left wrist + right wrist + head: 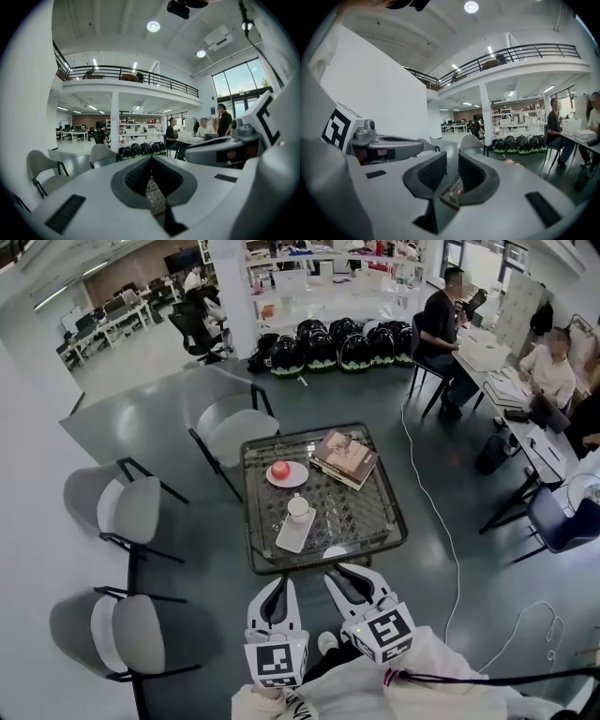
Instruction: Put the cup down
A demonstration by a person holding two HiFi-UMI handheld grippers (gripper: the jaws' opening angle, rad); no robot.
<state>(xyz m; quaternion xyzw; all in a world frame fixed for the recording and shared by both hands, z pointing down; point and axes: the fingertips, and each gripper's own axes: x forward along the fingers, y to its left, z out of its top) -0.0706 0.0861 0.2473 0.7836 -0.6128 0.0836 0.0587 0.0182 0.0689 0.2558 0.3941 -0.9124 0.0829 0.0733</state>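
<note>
A white cup (300,509) stands on a white oblong tray (291,538) on the glass table (398,521), seen in the head view. Both grippers hover near the table's near edge, close to the person, apart from the cup. My left gripper (277,583) (151,158) has its pads meeting at the tips, with nothing in them. On my right gripper (352,570) (452,164) the jaws stand a narrow gap apart with nothing between them; a strip of the table shows through the gap.
A plate (298,478) with a red apple (279,470) and a stack of books (344,458) share the table. Grey chairs (127,507) stand to the left and at the back. People sit at desks (487,357) at the right. A white cable (441,512) runs over the floor.
</note>
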